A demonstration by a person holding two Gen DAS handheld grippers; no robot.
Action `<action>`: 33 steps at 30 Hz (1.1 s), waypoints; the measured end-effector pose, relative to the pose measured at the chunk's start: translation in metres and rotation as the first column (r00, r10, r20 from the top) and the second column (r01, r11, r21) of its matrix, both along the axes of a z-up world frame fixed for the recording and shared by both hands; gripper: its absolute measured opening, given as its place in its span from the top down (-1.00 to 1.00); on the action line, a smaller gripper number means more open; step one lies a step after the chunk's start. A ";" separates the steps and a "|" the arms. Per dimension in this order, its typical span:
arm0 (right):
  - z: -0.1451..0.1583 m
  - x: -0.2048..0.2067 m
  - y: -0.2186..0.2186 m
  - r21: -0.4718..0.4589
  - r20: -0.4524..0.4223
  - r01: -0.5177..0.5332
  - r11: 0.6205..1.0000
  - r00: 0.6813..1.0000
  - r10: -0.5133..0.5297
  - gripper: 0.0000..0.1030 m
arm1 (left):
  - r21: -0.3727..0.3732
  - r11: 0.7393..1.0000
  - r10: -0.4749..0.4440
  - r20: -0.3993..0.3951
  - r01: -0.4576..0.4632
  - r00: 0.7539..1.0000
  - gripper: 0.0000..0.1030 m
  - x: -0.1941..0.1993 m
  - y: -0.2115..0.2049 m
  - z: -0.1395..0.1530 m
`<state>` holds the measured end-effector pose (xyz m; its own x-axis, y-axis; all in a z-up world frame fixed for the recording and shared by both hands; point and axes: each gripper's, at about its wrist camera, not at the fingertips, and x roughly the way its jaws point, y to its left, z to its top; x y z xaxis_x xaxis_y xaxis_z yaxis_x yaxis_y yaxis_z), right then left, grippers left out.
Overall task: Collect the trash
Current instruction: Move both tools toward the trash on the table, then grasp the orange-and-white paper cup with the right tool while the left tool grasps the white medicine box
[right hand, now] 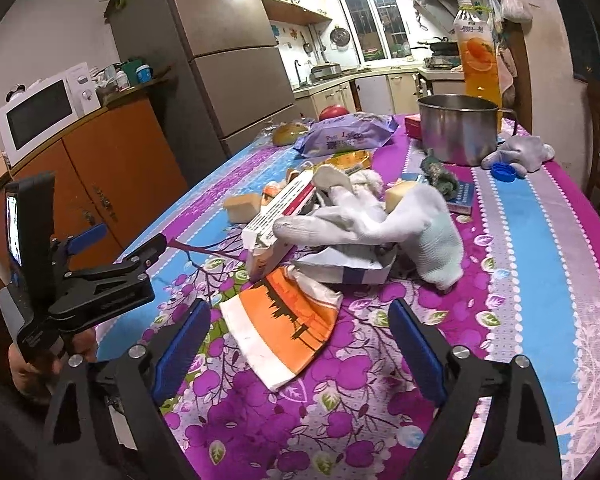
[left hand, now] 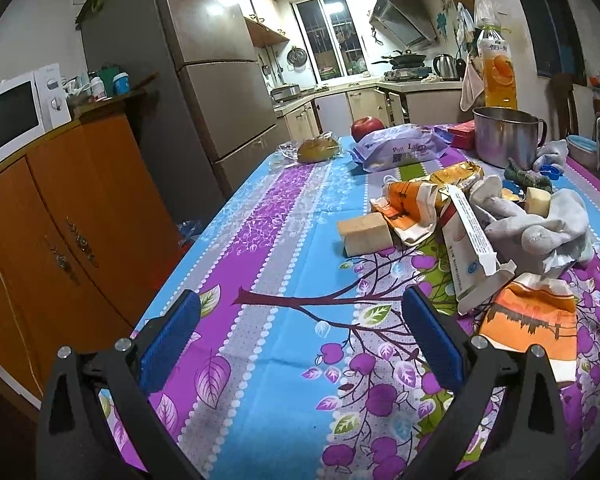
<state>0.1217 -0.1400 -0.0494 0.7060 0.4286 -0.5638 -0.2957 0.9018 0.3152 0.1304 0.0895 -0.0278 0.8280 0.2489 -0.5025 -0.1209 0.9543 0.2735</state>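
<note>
A heap of trash lies mid-table: a torn orange-and-white paper wrapper (right hand: pixel 284 328) (left hand: pixel 528 316), a long white carton (right hand: pixel 280 208) (left hand: pixel 472 236), white gloves (right hand: pixel 380 220) (left hand: pixel 540 232), a gold foil wrapper (left hand: pixel 456 176) and a beige block (left hand: pixel 364 234). My right gripper (right hand: pixel 300 346) stands open low over the cloth. The orange wrapper lies between its blue pads (right hand: pixel 184 348), untouched by them. My left gripper (left hand: pixel 300 340) is open over bare tablecloth, left of the heap. In the right wrist view, a hand holds the left gripper (right hand: pixel 140 256) at the left.
At the far end of the table stand a steel pot (left hand: pixel 504 136), an orange juice bottle (left hand: pixel 498 76), a purple bag (left hand: pixel 400 148), an apple (left hand: pixel 366 126) and wrapped bread (left hand: pixel 318 148). A blue cap (right hand: pixel 504 172) lies near the pot. An orange cabinet (left hand: pixel 60 220) runs along the left.
</note>
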 end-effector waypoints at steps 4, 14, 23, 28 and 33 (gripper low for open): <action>-0.003 0.002 0.003 0.017 -0.020 -0.015 1.000 1.000 0.016 -0.67 | 0.003 1.000 0.003 -0.012 -0.003 1.000 -0.89 0.000 0.000 -0.003; -0.005 0.005 0.004 0.040 -0.034 -0.026 0.999 0.999 0.027 -0.66 | 0.000 1.000 0.002 -0.020 -0.002 1.000 -0.89 0.000 0.000 -0.005; -0.022 0.020 0.004 0.122 -0.108 -0.043 0.992 0.993 0.056 -0.31 | 0.000 1.000 0.021 -0.032 -0.021 0.999 -0.89 -0.001 0.006 -0.009; -0.032 0.031 0.001 0.149 -0.144 -0.008 0.989 0.989 0.030 -0.23 | -0.006 0.999 0.034 -0.031 -0.034 0.999 -0.89 -0.001 0.011 -0.009; -0.043 0.041 -0.005 0.168 -0.169 0.025 0.985 0.986 0.004 -0.23 | -0.007 0.999 0.039 -0.037 -0.040 0.999 -0.89 -0.001 0.014 -0.011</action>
